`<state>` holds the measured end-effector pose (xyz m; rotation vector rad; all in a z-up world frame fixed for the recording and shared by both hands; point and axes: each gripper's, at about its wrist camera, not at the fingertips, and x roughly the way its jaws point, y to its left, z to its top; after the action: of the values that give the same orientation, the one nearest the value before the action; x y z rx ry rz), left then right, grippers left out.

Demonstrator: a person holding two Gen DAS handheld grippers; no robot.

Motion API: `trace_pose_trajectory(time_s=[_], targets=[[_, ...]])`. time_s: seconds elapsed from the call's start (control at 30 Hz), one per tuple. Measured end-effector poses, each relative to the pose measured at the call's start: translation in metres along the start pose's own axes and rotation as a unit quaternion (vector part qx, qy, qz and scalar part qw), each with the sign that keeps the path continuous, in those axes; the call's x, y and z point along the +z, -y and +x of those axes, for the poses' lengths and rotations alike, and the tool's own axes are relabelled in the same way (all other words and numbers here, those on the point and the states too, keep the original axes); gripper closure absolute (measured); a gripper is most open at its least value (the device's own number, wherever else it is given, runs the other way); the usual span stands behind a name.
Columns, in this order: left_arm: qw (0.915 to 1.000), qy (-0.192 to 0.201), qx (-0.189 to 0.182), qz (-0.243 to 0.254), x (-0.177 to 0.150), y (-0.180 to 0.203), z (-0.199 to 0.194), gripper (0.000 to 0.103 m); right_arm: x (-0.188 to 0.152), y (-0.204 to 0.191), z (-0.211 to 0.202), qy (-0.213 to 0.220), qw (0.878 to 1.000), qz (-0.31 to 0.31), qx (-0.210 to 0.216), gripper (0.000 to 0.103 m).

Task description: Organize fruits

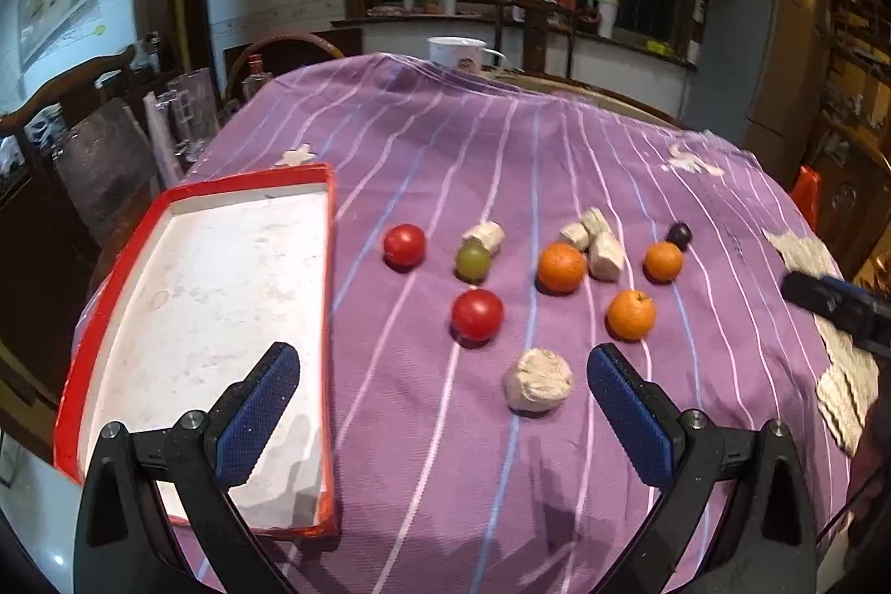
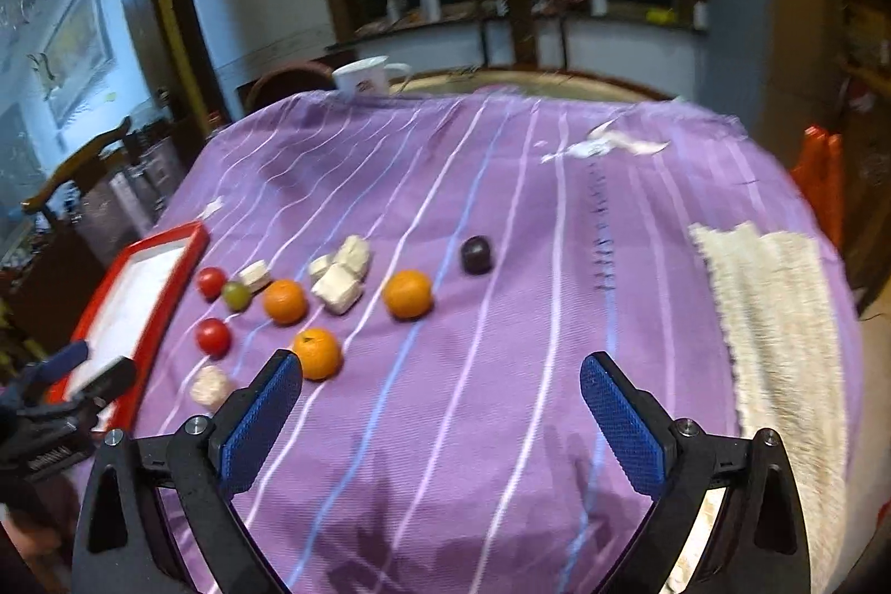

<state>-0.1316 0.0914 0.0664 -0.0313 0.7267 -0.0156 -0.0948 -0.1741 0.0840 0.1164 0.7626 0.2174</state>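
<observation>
On the purple striped cloth lie two red tomatoes, a green grape, three oranges and a dark plum. Pale crumpled lumps lie among them. A red-rimmed white tray sits at the left, empty. My left gripper is open above the cloth, near the closest lump. My right gripper is open and empty, with the nearest orange by its left finger.
A white knitted cloth lies at the table's right edge. A white mug stands at the far edge. Chairs and glassware stand at the left, a windowsill with bottles behind, a grey fridge at the right.
</observation>
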Motion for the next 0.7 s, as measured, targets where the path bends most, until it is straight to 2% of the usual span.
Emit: trace_pose_trajectory(time_s=[0.03, 0.1, 0.17, 0.23, 0.33, 0.43, 0.53, 0.7], targets=[[0.9999, 0.001, -0.009, 0.009, -0.001, 0.004, 0.001, 0.0, 0.0, -0.001, 0.002, -0.002, 1.0, -0.001, 0.009, 0.009], [0.9995, 0.003, -0.023, 0.02, -0.001, 0.01, 0.002, 0.005, 0.001, -0.002, 0.007, -0.01, 1.0, -0.005, 0.016, 0.032], [0.9987, -0.002, -0.039, 0.031, -0.001, 0.017, 0.005, 0.016, 0.0, -0.002, 0.014, -0.02, 1.0, -0.007, 0.017, 0.046], [0.9979, -0.01, -0.053, 0.036, -0.002, 0.022, 0.01, 0.022, 0.0, 0.001, 0.023, -0.03, 0.999, 0.0, 0.026, 0.046], [0.9977, -0.022, -0.056, 0.033, -0.002, 0.022, 0.018, 0.026, 0.006, 0.007, 0.033, -0.045, 0.998, 0.01, 0.044, 0.046], [0.9972, -0.035, -0.064, 0.017, -0.003, 0.017, 0.027, 0.026, 0.018, 0.007, 0.044, -0.051, 0.997, 0.002, 0.051, 0.046], [0.9942, -0.048, -0.097, -0.002, -0.003, 0.013, 0.035, 0.026, 0.031, 0.002, 0.06, -0.057, 0.997, -0.013, 0.047, 0.046], [0.9939, -0.066, -0.087, 0.012, -0.002, 0.02, 0.047, 0.026, 0.042, -0.006, 0.09, -0.07, 0.997, -0.016, 0.04, 0.046]])
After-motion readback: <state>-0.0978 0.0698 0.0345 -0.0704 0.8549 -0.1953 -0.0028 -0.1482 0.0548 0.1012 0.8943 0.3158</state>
